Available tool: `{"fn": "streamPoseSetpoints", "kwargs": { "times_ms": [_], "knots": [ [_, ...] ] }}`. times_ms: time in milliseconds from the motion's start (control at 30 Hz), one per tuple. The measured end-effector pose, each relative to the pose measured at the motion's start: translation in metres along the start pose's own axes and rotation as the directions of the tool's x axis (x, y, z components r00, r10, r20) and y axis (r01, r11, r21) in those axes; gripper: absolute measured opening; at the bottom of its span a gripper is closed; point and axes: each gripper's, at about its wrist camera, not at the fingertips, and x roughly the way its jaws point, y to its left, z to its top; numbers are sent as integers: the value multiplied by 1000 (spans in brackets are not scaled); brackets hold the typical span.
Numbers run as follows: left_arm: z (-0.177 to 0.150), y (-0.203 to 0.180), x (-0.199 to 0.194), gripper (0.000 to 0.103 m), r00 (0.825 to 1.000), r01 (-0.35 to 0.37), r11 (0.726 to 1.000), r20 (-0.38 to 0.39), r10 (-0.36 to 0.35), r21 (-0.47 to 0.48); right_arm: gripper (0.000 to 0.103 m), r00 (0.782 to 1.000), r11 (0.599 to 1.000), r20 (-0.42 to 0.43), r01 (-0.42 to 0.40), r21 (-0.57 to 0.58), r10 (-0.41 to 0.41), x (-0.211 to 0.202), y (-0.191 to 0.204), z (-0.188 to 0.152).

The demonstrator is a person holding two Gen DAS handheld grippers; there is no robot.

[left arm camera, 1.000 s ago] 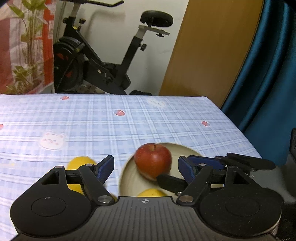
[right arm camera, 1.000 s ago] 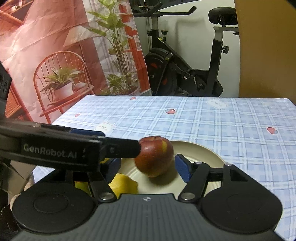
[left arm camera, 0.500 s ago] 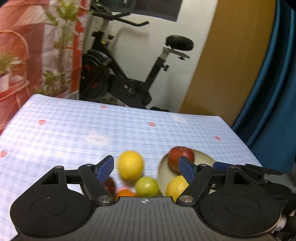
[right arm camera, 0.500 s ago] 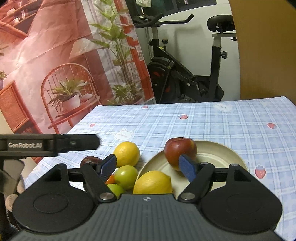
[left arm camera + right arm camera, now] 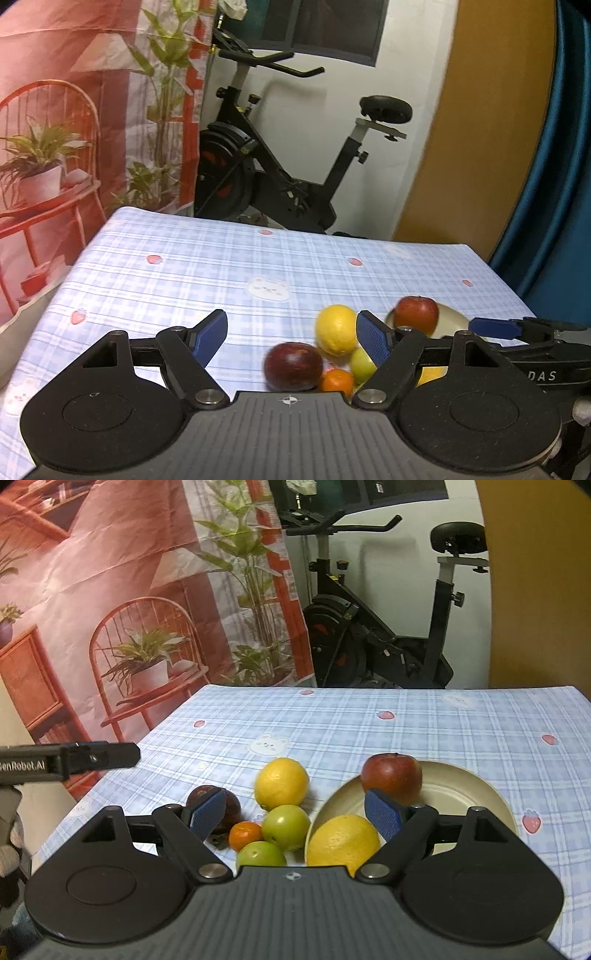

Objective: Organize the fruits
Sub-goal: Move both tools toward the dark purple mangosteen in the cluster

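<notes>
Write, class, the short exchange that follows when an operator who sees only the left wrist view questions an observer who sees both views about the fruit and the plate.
Operator: I can make out one green fruit beside the orange. Are there more?
Observer: Yes. The right wrist view shows a second green fruit, right beside the first and nearer the camera.
Operator: My own jaws hide most of the plate. Is anything on it besides the red apple?
Observer: Yes. A large yellow fruit lies on it at the near rim.
</notes>
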Motion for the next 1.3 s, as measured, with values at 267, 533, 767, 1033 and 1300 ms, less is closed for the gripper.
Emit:
{"fn": "streamPoseSetpoints", "kwargs": {
  "times_ms": [267, 533, 767, 1033, 1300],
  "knots": [
    [-2, 24, -5, 78, 999, -30, 1000, -12, 30, -7, 85, 1000, 1000, -19, -11, -14, 11, 11, 4, -4],
    [-13, 31, 4, 78, 999, -8, 1000, -45, 8, -15, 84, 998, 998, -60, -32, -45, 29, 24, 11, -12],
    [-11, 41, 16, 78, 998, 10, 999, -62, -12, -33, 83, 992, 985, -92, -97, -146, 84, 41, 28, -9],
    [-13, 56, 23, 77, 998, -7, 997, -65, 2, -83, 79, 981, 880, -149, -181, -440, 127, 81, 75, -6],
    [-21, 64, 28, 77, 997, -7, 993, -77, -1, -115, 63, 960, 808, -260, -232, -542, 101, 131, 100, -14]
  ]
}}
